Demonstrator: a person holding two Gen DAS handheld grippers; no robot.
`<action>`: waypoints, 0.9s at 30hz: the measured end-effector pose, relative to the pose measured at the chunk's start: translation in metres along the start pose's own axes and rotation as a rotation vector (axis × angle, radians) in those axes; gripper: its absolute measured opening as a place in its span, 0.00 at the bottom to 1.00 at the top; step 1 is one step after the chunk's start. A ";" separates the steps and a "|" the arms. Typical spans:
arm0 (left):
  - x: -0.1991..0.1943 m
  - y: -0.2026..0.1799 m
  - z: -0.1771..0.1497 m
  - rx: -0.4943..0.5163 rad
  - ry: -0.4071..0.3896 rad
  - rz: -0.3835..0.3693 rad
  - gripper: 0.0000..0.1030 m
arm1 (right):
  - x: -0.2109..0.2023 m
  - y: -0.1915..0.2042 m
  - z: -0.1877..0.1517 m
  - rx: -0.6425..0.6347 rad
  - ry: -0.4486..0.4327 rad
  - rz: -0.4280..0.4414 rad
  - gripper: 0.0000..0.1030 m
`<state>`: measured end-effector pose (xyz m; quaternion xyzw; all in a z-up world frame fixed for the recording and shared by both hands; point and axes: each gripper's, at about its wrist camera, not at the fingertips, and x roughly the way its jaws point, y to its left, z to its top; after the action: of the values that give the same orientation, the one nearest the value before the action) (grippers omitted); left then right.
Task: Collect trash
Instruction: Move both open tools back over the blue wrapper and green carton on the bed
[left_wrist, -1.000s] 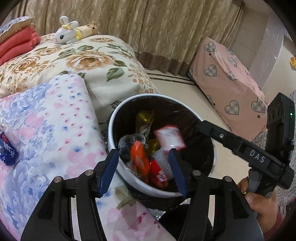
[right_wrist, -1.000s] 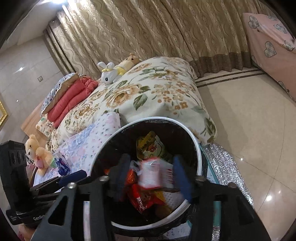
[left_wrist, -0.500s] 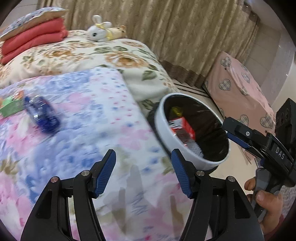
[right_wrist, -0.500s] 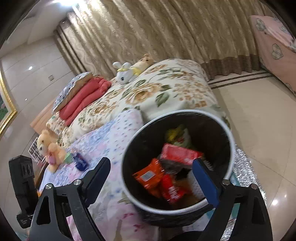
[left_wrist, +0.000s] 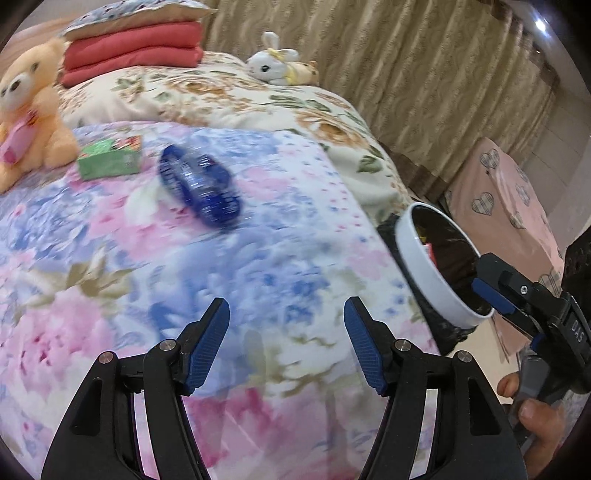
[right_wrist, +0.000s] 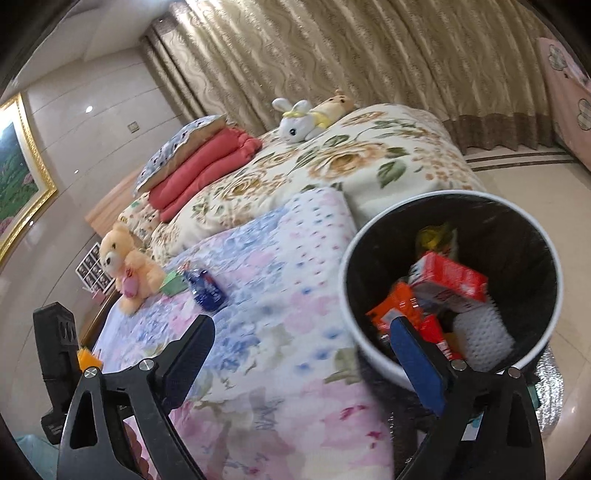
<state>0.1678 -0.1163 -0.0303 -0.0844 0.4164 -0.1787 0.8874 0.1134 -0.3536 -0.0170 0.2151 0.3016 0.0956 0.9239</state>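
Observation:
A crushed blue plastic bottle (left_wrist: 199, 184) lies on the floral quilt, also in the right wrist view (right_wrist: 205, 290). A green box (left_wrist: 110, 158) lies beside it, small in the right wrist view (right_wrist: 173, 284). The white-rimmed trash bin (right_wrist: 369, 362) with a black liner stands at the bed's edge and holds a red carton (right_wrist: 448, 277) and orange wrappers. It also shows in the left wrist view (left_wrist: 417, 266). My left gripper (left_wrist: 286, 343) is open and empty above the quilt. My right gripper (right_wrist: 301, 358) is open and empty by the bin's left rim.
An orange teddy bear (left_wrist: 26, 110) sits on the quilt at the left. A white plush rabbit (left_wrist: 275, 66), red folded blankets (left_wrist: 133, 51) and a pillow lie farther back. Curtains hang behind, and a pink heart-patterned cover (left_wrist: 506, 206) stands at the right.
My left gripper has swung left from above the bin to over the quilt, bringing the bottle and green box into view. My right gripper opened, and the red carton dropped into the bin.

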 end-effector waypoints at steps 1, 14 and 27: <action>-0.001 0.004 -0.001 -0.007 -0.001 0.005 0.64 | 0.002 0.004 -0.002 -0.003 0.006 0.005 0.94; -0.021 0.065 -0.010 -0.088 -0.017 0.087 0.64 | 0.042 0.050 -0.023 -0.076 0.096 0.067 0.95; -0.020 0.103 -0.004 -0.130 -0.022 0.146 0.64 | 0.083 0.082 -0.030 -0.142 0.166 0.084 0.95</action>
<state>0.1783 -0.0132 -0.0489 -0.1130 0.4225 -0.0851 0.8953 0.1584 -0.2455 -0.0442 0.1528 0.3601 0.1726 0.9040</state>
